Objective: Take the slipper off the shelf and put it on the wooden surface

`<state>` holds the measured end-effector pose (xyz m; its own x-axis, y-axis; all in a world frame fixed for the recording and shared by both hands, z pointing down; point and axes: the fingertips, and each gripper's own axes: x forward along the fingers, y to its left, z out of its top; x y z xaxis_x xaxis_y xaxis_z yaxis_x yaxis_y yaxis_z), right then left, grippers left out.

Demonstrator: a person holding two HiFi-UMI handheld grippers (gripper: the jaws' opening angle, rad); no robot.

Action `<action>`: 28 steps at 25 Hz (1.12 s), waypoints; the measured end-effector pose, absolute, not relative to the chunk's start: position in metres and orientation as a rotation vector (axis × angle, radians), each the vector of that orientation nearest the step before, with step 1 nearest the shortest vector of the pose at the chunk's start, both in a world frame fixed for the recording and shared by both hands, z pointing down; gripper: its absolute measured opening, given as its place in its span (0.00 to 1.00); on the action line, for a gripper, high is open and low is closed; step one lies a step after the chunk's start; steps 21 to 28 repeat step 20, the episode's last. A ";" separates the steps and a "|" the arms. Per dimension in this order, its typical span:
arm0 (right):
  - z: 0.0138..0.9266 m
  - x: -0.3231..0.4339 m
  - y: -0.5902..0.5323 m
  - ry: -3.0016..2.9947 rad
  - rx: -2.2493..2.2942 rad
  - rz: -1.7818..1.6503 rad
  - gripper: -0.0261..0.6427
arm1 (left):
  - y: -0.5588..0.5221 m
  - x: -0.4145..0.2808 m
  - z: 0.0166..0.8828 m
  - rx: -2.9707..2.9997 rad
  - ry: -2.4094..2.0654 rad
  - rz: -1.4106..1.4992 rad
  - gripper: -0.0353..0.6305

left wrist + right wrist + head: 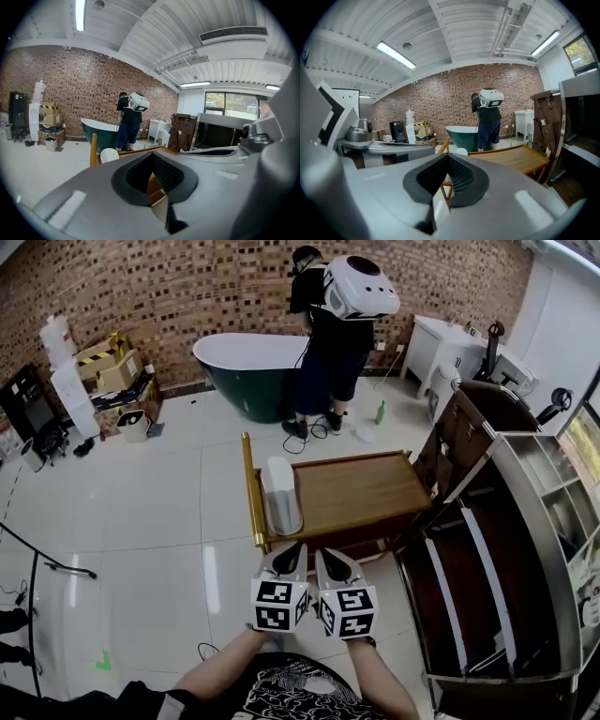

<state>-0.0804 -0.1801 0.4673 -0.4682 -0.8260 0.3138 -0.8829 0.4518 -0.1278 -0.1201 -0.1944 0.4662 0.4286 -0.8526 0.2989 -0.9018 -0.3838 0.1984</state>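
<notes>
Both grippers sit low at near centre, side by side, just short of the desk's near edge. Left gripper (294, 549): fingers (166, 172) pressed together, nothing between them. Right gripper (328, 557): fingers (459, 176) pressed together too, empty. The slipper (280, 493) is white and lies on the left end of the wooden desk (370, 486), just right of the gold rail (249, 493), with its long axis running near to far. It is apart from both grippers. The shelf (511, 549) stands right of the desk, dark boards in a metal frame. On the far side, a person (328, 329) wearing a white backpack unit stands at a dark green tub (239, 371) by the brick wall (169, 287). The floor (141, 521) is glossy white tile.
</notes>
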 end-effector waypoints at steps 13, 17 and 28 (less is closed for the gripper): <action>0.463 -0.073 -0.165 -2.507 1.533 0.386 0.04 | -0.173 -0.116 0.463 2.379 -1.509 0.224 0.06; 0.465 -0.076 -0.160 -2.509 1.528 0.388 0.04 | -0.167 -0.120 0.467 2.373 -1.512 0.229 0.06; 0.465 -0.079 -0.158 -2.513 1.524 0.388 0.04 | -0.164 -0.123 0.466 2.368 -1.519 0.229 0.06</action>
